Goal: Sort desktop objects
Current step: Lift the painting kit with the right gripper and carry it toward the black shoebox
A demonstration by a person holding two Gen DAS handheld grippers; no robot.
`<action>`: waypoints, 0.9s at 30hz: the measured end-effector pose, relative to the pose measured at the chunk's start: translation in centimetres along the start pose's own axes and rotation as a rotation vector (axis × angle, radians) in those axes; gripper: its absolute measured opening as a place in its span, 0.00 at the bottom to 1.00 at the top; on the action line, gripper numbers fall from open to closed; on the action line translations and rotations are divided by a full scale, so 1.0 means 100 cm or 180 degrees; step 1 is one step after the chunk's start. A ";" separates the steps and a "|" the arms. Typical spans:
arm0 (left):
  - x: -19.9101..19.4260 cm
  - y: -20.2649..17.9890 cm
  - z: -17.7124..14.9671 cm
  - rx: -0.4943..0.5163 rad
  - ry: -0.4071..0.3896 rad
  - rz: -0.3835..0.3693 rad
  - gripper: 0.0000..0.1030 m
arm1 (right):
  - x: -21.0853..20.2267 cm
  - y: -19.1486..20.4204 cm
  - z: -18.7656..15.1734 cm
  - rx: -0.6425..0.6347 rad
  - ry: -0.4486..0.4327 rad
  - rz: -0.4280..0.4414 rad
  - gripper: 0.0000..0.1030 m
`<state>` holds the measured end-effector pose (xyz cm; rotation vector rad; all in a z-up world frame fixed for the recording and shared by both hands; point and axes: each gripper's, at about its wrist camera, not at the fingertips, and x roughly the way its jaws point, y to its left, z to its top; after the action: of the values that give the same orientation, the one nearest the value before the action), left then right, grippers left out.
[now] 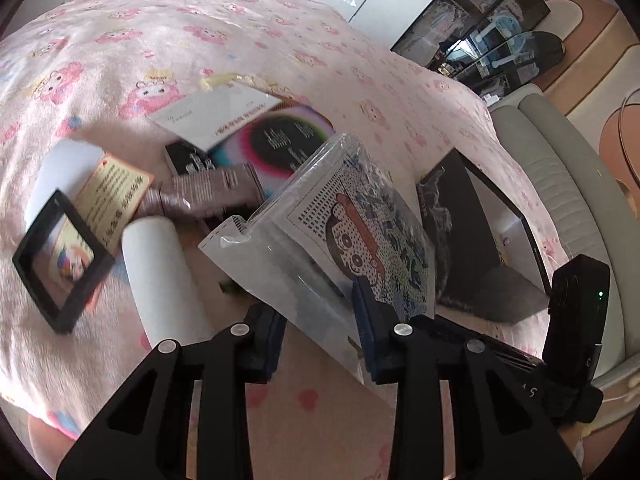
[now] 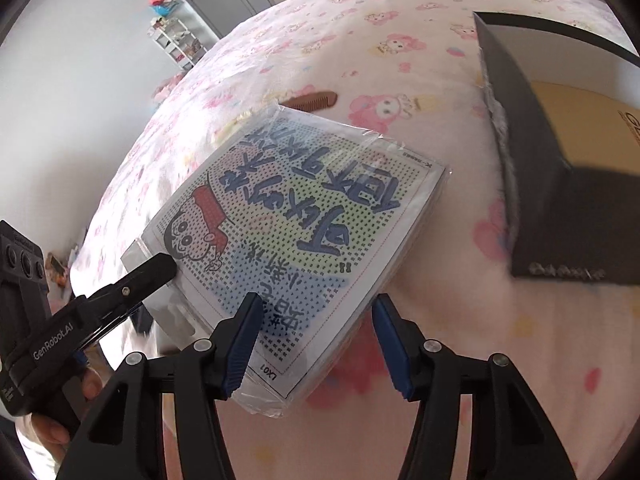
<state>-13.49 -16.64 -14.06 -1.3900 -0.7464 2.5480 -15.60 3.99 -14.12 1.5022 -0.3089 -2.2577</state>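
Left gripper (image 1: 320,328) is clamped on the edge of a plastic-wrapped cartoon pack (image 1: 340,216), holding it tilted up off the pink cartoon-print blanket (image 1: 180,32). In the right wrist view the same pack (image 2: 296,232) hangs between both tools, the left gripper (image 2: 160,268) pinching its clear flap at the far left corner, a hand (image 2: 52,428) visible under that tool. Right gripper (image 2: 316,332) sits with fingers spread apart on either side of the pack's near edge; blue pads (image 2: 240,344) look close to the wrap, contact unclear. Black open box (image 2: 560,168) lies to the right on the blanket, tan cardboard inside. Brown comb (image 2: 310,101) lies just beyond the pack. Left wrist view shows clutter left of the pack: two white rolls (image 1: 160,280), black picture frame (image 1: 60,256), orange card (image 1: 114,196), pinkish tube (image 1: 208,196), colourful-ringed booklet (image 1: 280,140), white envelope (image 1: 216,116).
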 end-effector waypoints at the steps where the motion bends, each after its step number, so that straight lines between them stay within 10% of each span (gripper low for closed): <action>1: 0.000 -0.004 -0.008 0.0034 0.0040 -0.0001 0.31 | -0.004 -0.004 -0.006 -0.0012 0.0041 -0.0016 0.52; 11: 0.008 -0.016 -0.043 0.0235 0.0292 0.0244 0.28 | -0.025 -0.027 -0.033 0.0045 -0.0047 -0.0026 0.52; 17: 0.016 -0.010 -0.027 0.0107 0.0240 0.0200 0.47 | -0.005 -0.038 -0.035 0.0220 0.0126 0.0083 0.52; 27: 0.013 -0.016 -0.030 0.0091 0.0194 0.0196 0.07 | -0.002 -0.043 -0.040 0.0306 0.0179 0.0195 0.52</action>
<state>-11.90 -13.76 -15.58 -1.4968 -0.6648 2.5385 -12.77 8.10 -17.28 1.5793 -0.4464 -2.1766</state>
